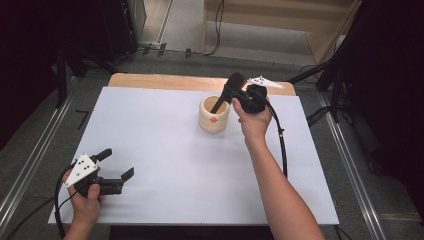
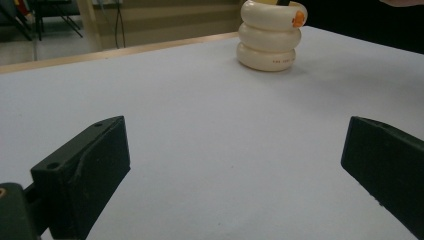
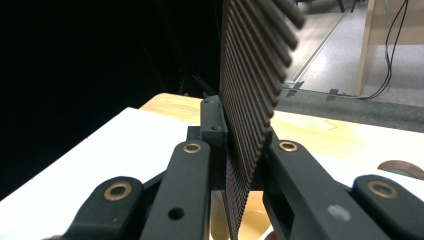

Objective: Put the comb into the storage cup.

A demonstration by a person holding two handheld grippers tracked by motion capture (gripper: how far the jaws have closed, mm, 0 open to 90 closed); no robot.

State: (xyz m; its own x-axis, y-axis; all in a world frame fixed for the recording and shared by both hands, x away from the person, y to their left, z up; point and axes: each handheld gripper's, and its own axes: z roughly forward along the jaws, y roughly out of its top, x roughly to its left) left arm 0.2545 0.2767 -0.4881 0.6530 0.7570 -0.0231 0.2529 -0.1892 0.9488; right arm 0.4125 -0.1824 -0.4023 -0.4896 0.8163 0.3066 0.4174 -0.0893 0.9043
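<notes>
Right hand-held gripper: jaws shut together, nothing visibly pinched; tips dip into the mouth of the cream ribbed cup, angled down from the right. Cup stands upright at the desk's far centre, an orange spot on its side; contents can't be made out. Left hand-held gripper: jaws wide, empty, near-left corner, well apart from the cup.

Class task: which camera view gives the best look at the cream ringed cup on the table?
The left gripper view: the cream ringed cup stands unobstructed, its three stacked rings and orange spot plain. The high view shows it smaller, with the right gripper reaching into its mouth. The right gripper view catches only a pale sliver between the jaws.
</notes>
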